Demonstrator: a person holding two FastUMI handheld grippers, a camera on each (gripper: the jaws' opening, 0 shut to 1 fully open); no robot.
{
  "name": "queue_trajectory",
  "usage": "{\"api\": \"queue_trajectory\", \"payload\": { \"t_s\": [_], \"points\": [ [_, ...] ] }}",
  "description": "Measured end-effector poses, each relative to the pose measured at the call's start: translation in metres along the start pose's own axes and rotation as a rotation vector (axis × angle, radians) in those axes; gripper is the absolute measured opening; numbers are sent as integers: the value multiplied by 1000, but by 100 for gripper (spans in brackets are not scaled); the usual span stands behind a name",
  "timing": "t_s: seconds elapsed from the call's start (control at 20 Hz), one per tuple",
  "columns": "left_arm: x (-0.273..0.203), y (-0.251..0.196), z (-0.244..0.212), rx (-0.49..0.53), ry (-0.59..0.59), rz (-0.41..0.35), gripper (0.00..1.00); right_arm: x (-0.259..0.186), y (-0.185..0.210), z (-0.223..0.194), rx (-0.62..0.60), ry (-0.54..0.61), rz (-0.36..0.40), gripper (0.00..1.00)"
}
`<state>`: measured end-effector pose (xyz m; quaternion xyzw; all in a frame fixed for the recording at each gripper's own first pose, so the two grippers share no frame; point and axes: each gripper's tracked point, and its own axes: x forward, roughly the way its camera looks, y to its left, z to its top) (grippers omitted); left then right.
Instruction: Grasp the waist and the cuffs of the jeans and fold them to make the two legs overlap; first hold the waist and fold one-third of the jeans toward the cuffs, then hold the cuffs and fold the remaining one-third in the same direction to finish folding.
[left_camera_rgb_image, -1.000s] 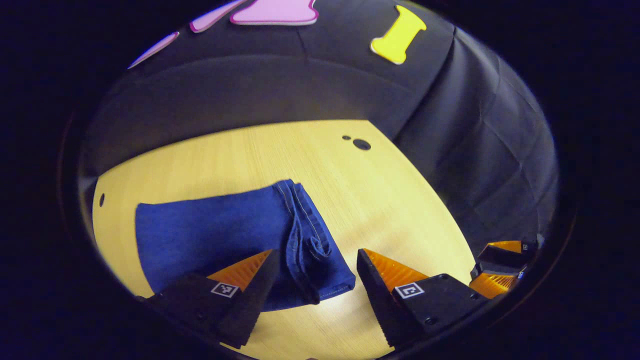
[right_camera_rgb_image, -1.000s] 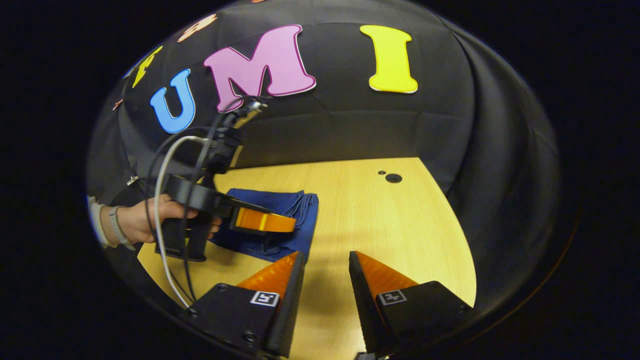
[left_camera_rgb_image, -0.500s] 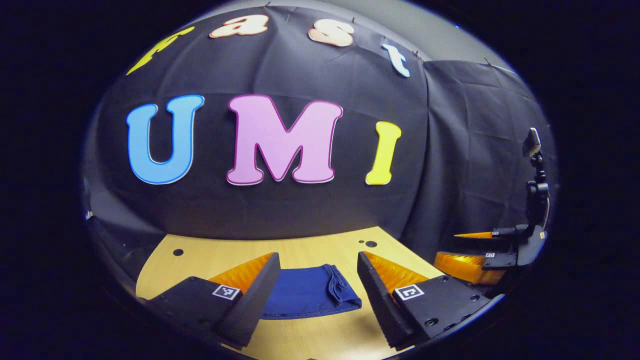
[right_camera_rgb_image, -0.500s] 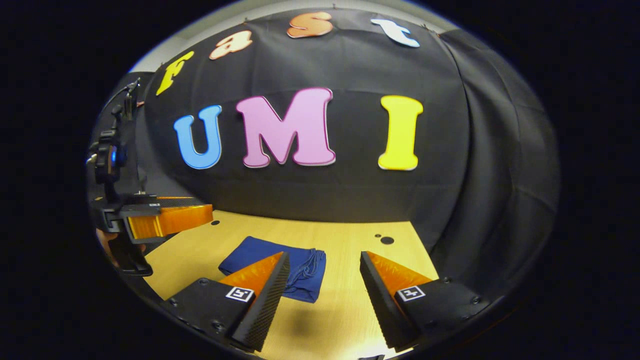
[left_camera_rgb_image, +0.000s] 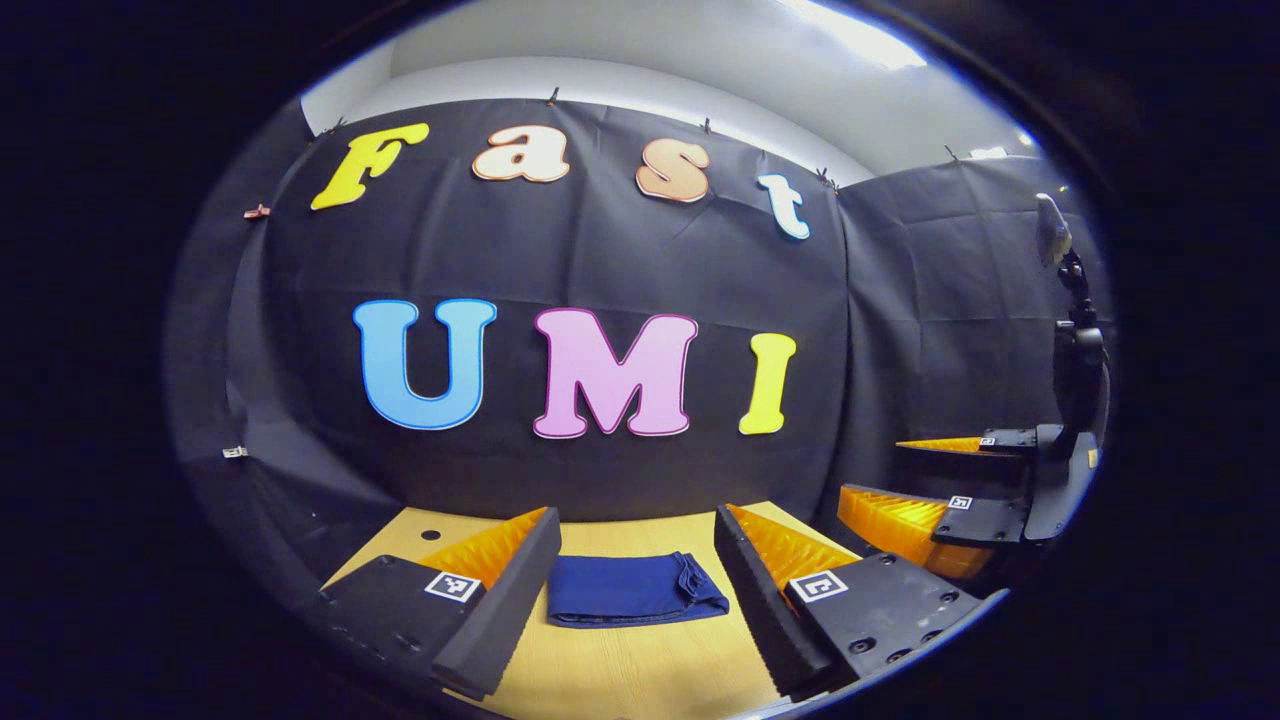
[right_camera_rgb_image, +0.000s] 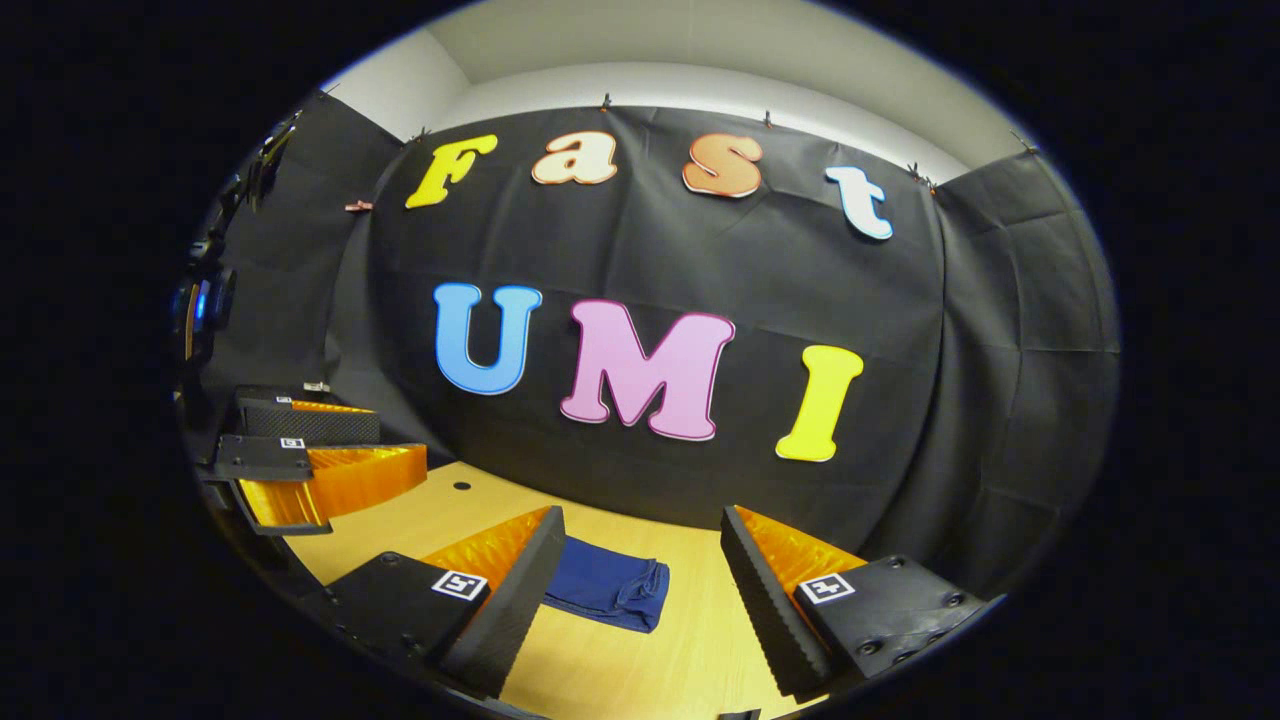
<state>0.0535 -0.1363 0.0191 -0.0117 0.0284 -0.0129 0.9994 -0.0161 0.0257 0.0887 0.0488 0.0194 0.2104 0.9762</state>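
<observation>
In the left gripper view, the left gripper (left_camera_rgb_image: 637, 545) is hanging wide open at the bottom of the frame, gripping nothing. Past it, the folded jeans (left_camera_rgb_image: 628, 590) are lying flat on the tabletop (left_camera_rgb_image: 620, 670). The right gripper (right_camera_rgb_image: 640, 545) is likewise gaping empty, jeans (right_camera_rgb_image: 605, 588) lying beyond.

You were working in a staged recording booth, not a home. Black cloth (left_camera_rgb_image: 600, 250) was clipped up as its walls, creased and hung on small clips along the top edge, with a plain pale wall and ceiling (right_camera_rgb_image: 700, 60) above it. You had a bare light wood table (left_camera_rgb_image: 620, 670) with small round holes in it, and a camera on a jointed mount (left_camera_rgb_image: 1070, 300) stood at the side.
</observation>
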Motion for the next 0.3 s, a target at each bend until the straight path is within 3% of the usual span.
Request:
{"api": "queue_trajectory", "payload": {
  "t_s": [0.3],
  "points": [
    [-24, -6, 11, 36, -30, 9, 96, -18, 4, 21, 15, -46, -9, 96]
  ]
}}
